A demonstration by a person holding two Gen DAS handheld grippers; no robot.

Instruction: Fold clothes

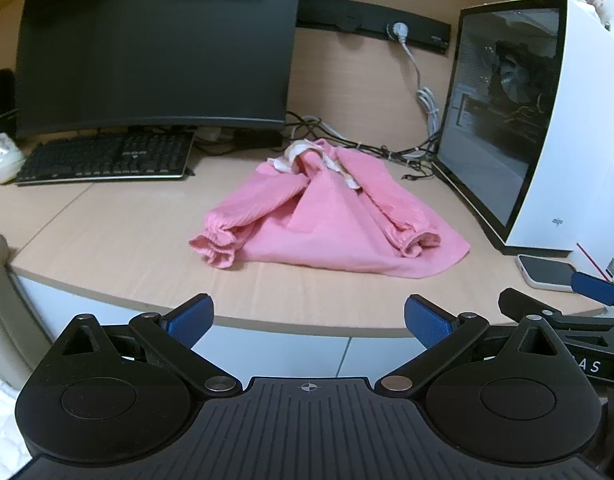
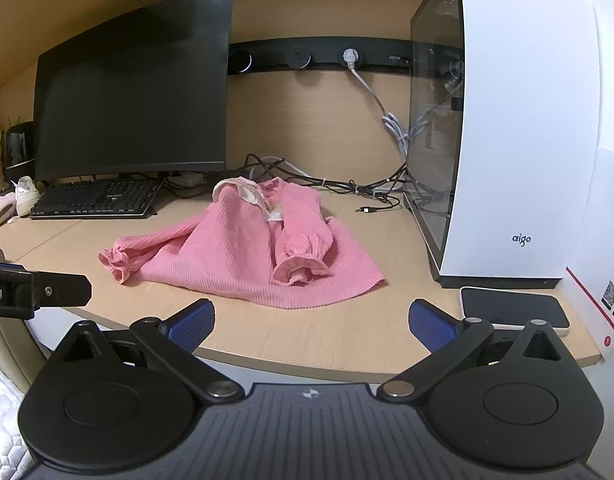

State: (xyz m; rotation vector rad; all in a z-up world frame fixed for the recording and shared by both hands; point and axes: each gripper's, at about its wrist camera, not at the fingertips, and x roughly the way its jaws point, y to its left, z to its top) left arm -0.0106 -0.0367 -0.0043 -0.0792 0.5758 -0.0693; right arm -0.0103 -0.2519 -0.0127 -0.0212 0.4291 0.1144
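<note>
Left tongs (image 1: pixel 309 322): wide open, holding nothing, hanging at the near edge of the surface (image 1: pixel 107 236), apart from the garment.
Right tongs (image 2: pixel 312 322): wide open, holding nothing, also at the near edge.
Pink garment (image 1: pixel 327 216): lies in the middle of the surface, both sleeves folded in over the body, cuffs toward the near side, white collar at the far end.
Monitor (image 1: pixel 155 48): dark, behind a black keyboard (image 1: pixel 107 158), to the left of the garment.
Computer case (image 2: pixel 519 140): white, on the right, with a phone (image 2: pixel 515 310) in front of it.

Wooden desk (image 1: pixel 107 240), wood-panel back wall (image 1: pixel 347 80), dark monitor (image 1: pixel 155 48).
</note>
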